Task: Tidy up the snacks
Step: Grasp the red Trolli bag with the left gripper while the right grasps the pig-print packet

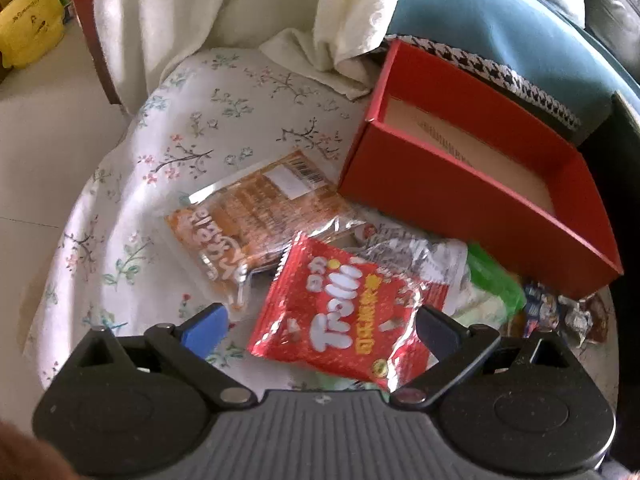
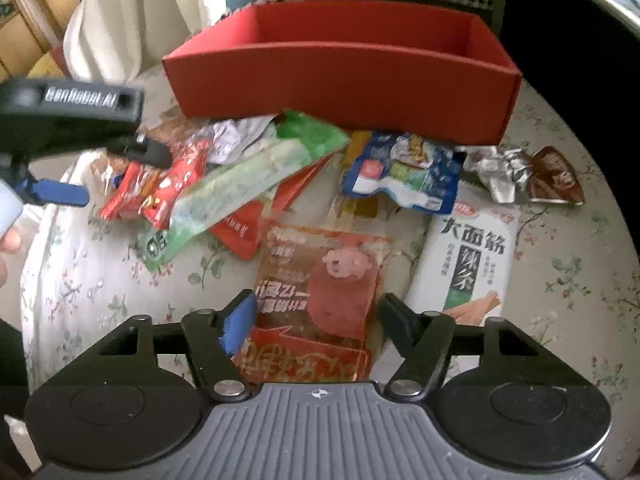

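Note:
A red open box (image 1: 460, 200) (image 2: 340, 88) lies at the back of a table covered in floral cloth (image 1: 180, 128), with snack packets heaped in front of it. My left gripper (image 1: 322, 326) (image 2: 120, 178) is open around a red Trolli packet (image 1: 332, 320) (image 2: 160, 192); the black finger touches the packet's edge and the blue pad stands clear of it. An orange packet with a barcode (image 1: 256, 216) lies just behind. My right gripper (image 2: 318, 320) is shut on an orange packet with a pink pig (image 2: 320, 288), its pads pressing on both side edges.
A green packet (image 2: 240, 176), a blue one (image 2: 404, 176), a white noodle-snack bag (image 2: 468, 256) and crumpled silver (image 2: 500, 172) and brown (image 2: 556, 180) wrappers lie before the box. A white towel (image 1: 200, 8) hangs over a chair behind; a teal cushion (image 1: 480, 12) sits to its right.

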`<action>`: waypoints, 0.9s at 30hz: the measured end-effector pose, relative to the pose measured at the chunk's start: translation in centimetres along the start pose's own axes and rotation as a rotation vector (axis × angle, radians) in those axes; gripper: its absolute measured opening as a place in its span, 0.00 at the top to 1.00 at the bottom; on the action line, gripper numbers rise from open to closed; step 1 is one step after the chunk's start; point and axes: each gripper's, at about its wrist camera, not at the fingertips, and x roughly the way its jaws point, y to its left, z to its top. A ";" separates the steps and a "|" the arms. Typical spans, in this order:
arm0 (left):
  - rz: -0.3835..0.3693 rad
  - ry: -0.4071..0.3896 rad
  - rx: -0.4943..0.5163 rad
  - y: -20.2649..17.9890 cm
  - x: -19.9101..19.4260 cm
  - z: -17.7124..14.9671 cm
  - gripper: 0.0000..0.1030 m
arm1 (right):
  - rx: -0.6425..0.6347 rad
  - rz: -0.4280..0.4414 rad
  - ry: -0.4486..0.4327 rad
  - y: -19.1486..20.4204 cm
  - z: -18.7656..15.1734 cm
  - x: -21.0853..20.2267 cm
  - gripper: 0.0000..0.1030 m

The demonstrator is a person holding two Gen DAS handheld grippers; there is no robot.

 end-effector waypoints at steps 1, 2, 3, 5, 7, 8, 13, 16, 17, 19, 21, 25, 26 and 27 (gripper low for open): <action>0.017 0.002 0.030 -0.6 0.3 0.1 0.07 | -0.009 -0.003 0.001 0.1 0.0 0.1 0.23; 0.045 -0.002 0.064 -1.3 0.6 0.1 0.07 | -0.012 -0.004 0.000 0.2 0.0 0.1 0.23; 0.068 -0.005 0.090 -1.9 1.0 0.1 0.07 | -0.015 -0.004 0.000 0.3 0.0 0.1 0.22; 0.068 0.009 0.122 -2.9 1.8 0.1 0.06 | -0.036 -0.001 0.006 0.5 0.0 0.3 0.18; 0.066 0.009 0.117 -3.2 2.4 0.0 0.06 | -0.052 -0.013 0.000 0.5 -0.1 0.4 0.18; 0.064 -0.002 0.109 -3.1 2.3 -0.1 0.06 | -0.057 -0.018 -0.001 0.6 -0.1 0.5 0.19; 0.066 -0.011 0.117 -1.7 1.1 -1.0 0.18 | -0.033 -0.001 0.002 -0.3 0.3 0.1 0.31; 0.035 -0.010 0.125 -0.5 -0.1 -1.7 0.28 | -0.021 0.009 0.005 -0.5 0.5 -0.4 0.32; 0.025 -0.001 0.123 -0.1 -0.4 -2.1 0.33 | -0.019 0.006 0.003 -0.4 0.5 -0.4 0.33; 0.021 0.006 0.124 0.6 -0.9 -2.9 0.33 | -0.022 -0.001 -0.003 -0.1 0.4 -0.6 0.35; 0.002 0.019 0.121 1.2 -1.3 -3.4 0.38 | -0.014 -0.007 -0.013 0.0 0.4 -1.1 0.40; -0.031 0.020 0.090 1.9 -2.0 -4.1 0.37 | 0.031 -0.001 0.004 -0.8 0.4 -1.0 0.43; -0.036 0.024 0.084 1.9 -2.0 -4.2 0.32 | 0.039 -0.004 0.000 -0.9 0.4 -0.7 0.42; -0.042 0.030 0.095 1.7 -2.0 -4.3 0.32 | 0.036 -0.003 -0.004 -1.0 0.5 -0.7 0.40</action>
